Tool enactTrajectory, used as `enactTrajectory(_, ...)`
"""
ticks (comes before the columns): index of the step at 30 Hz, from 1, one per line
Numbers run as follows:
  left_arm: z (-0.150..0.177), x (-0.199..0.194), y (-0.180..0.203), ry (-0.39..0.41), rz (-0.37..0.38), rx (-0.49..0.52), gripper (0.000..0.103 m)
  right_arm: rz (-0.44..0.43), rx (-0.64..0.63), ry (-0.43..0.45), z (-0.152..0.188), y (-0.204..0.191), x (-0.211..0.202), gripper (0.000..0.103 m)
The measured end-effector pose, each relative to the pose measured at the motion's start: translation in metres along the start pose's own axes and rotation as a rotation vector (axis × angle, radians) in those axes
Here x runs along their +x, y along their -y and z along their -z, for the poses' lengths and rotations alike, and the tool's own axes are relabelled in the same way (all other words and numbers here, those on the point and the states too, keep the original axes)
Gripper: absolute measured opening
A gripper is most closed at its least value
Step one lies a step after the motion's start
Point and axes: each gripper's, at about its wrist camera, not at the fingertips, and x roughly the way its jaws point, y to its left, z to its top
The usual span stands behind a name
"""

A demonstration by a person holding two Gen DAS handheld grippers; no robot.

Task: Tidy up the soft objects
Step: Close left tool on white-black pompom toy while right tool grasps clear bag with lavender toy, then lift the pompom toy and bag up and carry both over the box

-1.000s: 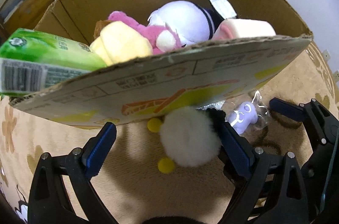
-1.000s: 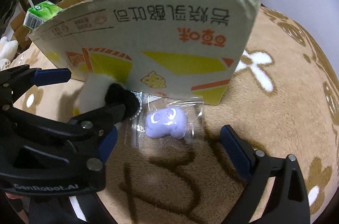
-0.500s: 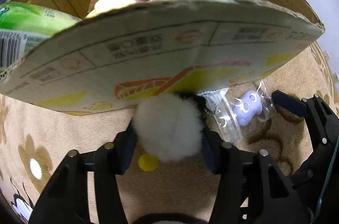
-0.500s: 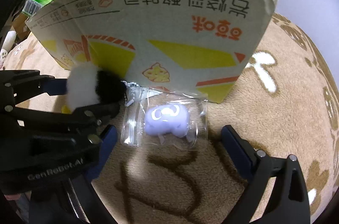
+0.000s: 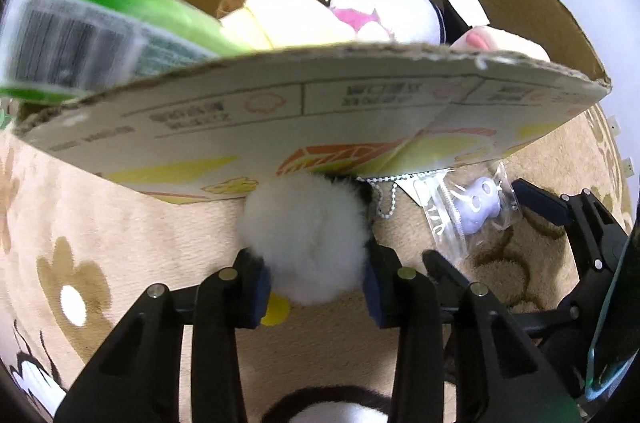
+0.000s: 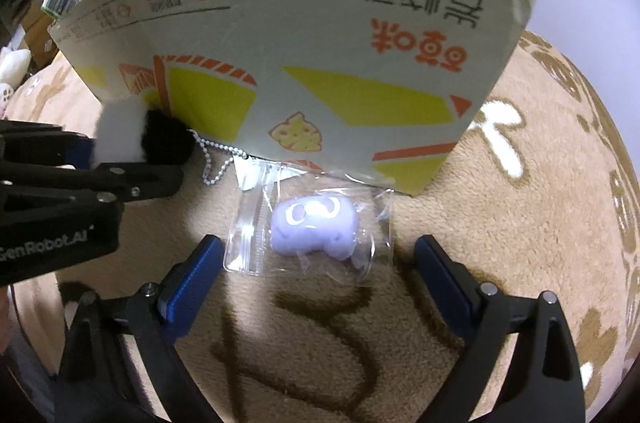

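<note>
Left tool [image 5: 314,277] is clenched on your fluffy white pompom [image 5: 306,237] beside the cardboard box [image 6: 320,35], while your right tool [image 6: 316,277] gapes around the bagged purple plush [image 6: 314,225] on the rug [image 6: 540,203]: light, squashy, slippery plastic, so pinch the toy's middle.

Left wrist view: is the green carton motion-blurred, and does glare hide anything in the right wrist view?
Left wrist view: green carton is smeared, barcode unreadable; white pompom stays fairly sharp. Right wrist view: bright glare on the clear bag washes out its zip end; purple toy stays readable.
</note>
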Motion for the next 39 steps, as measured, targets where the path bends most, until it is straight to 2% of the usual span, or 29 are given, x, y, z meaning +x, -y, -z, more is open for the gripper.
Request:
enactTrajectory(6, 0.001, -0.014, -0.012, 0.037, -0.002, -0.014, 0.036, -0.009, -0.011, 0.005, -0.005, -0.011, -0.001, 0.081)
enactTrajectory(15, 0.013, -0.037, -0.009, 0.087, -0.012, 0.024, 0.031, -0.036, 0.000, 0.001, -0.001, -0.010, -0.016, 0.070)
enactTrajectory(23, 0.036, -0.049, -0.010, 0.137, 0.001, 0.035, 0.030, -0.085, 0.056, 0.009, -0.002, 0.001, -0.026, 0.070)
enactTrajectory(28, 0.031, -0.067, -0.015, 0.174, 0.014, 0.020, 0.029, -0.116, 0.067, 0.013, -0.004, 0.002, -0.033, 0.070)
enactTrajectory(29, 0.031, -0.070, -0.016, 0.182, 0.017, 0.018, 0.027, -0.124, 0.071, 0.017, -0.004, 0.002, -0.038, 0.070)
enactTrajectory(30, 0.031, -0.072, -0.016, 0.182, 0.024, 0.018, 0.021, -0.131, 0.074, 0.020, -0.004, 0.005, -0.039, 0.070)
enactTrajectory(35, 0.026, -0.054, -0.023, 0.119, 0.043, -0.012, 0.019, -0.137, 0.088, 0.026, -0.005, 0.022, -0.040, 0.070)
enactTrajectory(39, 0.025, -0.040, -0.028, 0.080, 0.036, -0.045, 0.029, -0.129, 0.095, 0.031, -0.012, 0.022, -0.040, 0.070)
